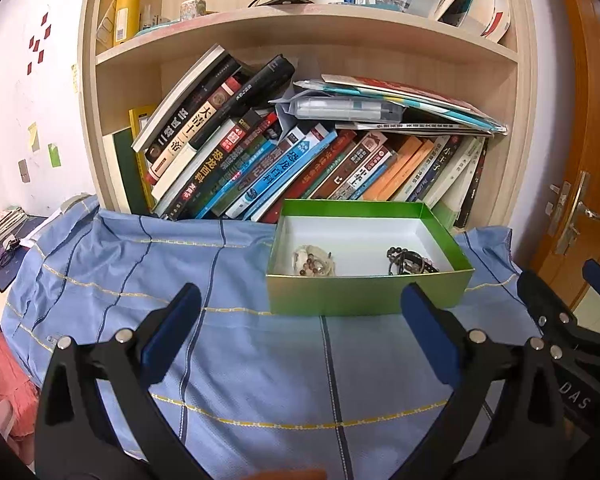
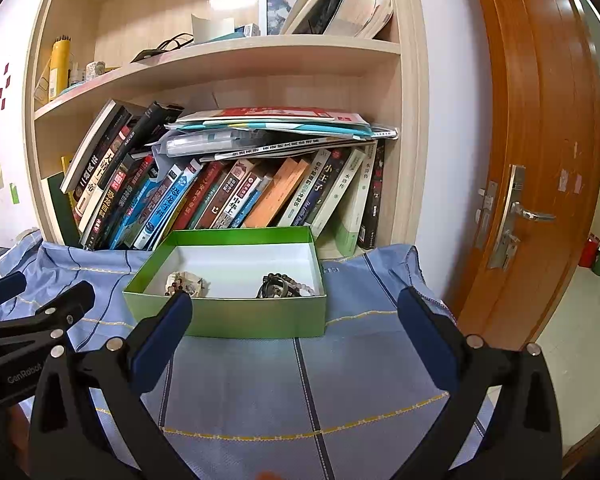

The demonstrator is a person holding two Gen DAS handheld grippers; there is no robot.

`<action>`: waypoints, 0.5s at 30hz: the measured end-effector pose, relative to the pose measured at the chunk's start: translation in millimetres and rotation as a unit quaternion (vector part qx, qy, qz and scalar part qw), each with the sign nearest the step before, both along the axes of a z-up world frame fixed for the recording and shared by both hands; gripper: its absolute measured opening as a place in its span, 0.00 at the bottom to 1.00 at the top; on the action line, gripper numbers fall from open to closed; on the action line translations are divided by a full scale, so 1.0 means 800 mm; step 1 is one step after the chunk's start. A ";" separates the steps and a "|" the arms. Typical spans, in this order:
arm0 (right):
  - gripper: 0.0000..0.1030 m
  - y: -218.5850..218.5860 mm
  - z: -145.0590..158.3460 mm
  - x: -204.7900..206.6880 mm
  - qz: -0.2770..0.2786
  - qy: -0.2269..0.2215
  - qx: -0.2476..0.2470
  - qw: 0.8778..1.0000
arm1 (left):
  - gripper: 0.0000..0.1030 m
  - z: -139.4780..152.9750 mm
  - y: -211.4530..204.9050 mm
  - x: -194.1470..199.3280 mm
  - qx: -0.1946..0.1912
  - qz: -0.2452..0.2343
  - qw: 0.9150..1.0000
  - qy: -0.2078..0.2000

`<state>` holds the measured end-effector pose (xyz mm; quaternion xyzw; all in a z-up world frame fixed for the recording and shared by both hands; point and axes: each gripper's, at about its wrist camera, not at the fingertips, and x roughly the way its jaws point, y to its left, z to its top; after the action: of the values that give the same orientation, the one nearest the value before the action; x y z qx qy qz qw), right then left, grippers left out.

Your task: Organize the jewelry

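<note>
A green box with a white inside stands on the blue cloth in front of the bookshelf. It holds a pale bead bundle at its left and dark bead bracelets at its right. My left gripper is open and empty, just short of the box's front wall. In the right wrist view the green box shows the pale beads and dark bracelets. My right gripper is open and empty, close before the box. Each gripper shows at the edge of the other's view.
A blue checked cloth covers the table. A wooden bookshelf full of leaning books stands right behind the box. An orange door is at the right. A pink cloth lies at the lower left.
</note>
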<state>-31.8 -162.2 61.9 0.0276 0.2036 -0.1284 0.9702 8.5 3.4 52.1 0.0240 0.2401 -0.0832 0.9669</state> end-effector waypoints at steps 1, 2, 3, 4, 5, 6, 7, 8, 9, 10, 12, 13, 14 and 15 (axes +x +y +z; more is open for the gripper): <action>0.97 0.000 0.000 0.000 0.000 0.001 0.001 1.000 | 0.96 0.000 0.000 0.000 0.001 0.000 1.000 0.000; 0.97 0.000 -0.001 0.000 0.000 0.001 0.001 1.000 | 0.96 0.000 0.000 0.000 0.000 0.000 1.000 0.000; 0.97 -0.001 -0.001 0.000 0.000 0.002 0.001 1.000 | 0.96 0.000 0.000 0.000 0.001 0.000 1.000 0.000; 0.97 -0.001 -0.001 -0.001 0.000 0.002 0.001 1.000 | 0.96 -0.001 0.000 0.000 0.001 0.000 1.000 0.001; 0.97 -0.002 -0.001 0.000 0.000 0.002 0.001 1.000 | 0.96 -0.001 0.000 0.000 0.002 -0.001 1.000 0.001; 0.97 -0.002 -0.001 -0.001 0.000 0.001 0.001 1.000 | 0.96 -0.001 0.000 -0.001 0.002 -0.001 1.000 0.000; 0.97 -0.003 -0.001 0.000 0.001 0.001 0.002 1.000 | 0.96 -0.001 -0.001 -0.001 0.002 -0.001 1.000 0.000; 0.97 -0.004 -0.001 0.000 0.001 0.001 0.002 1.000 | 0.96 -0.001 0.000 -0.001 0.002 -0.002 1.000 -0.001; 0.97 -0.004 -0.002 -0.001 0.001 0.000 0.002 1.000 | 0.96 -0.001 0.000 -0.001 0.003 -0.003 1.000 -0.001; 0.97 -0.004 -0.002 -0.001 0.001 0.000 0.002 1.000 | 0.96 -0.001 0.000 -0.001 0.003 -0.004 1.000 -0.001; 0.97 -0.004 -0.001 -0.001 0.001 0.000 0.003 1.000 | 0.96 0.000 -0.001 -0.002 0.003 -0.003 1.000 -0.001; 0.97 -0.005 -0.002 -0.001 0.001 0.000 0.003 1.000 | 0.96 -0.001 -0.001 -0.002 0.003 -0.004 1.000 -0.002; 0.97 -0.005 -0.002 -0.001 0.001 0.000 0.003 1.000 | 0.96 -0.001 -0.001 -0.002 0.003 -0.004 1.000 -0.001; 0.97 -0.005 -0.002 -0.001 0.001 0.000 0.003 1.000 | 0.96 0.000 -0.002 -0.002 0.003 -0.003 1.000 -0.001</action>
<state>-32.7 -166.5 60.3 0.0299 0.2039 -0.1265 0.9703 7.0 2.1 51.8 0.0277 0.2392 -0.0855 0.9668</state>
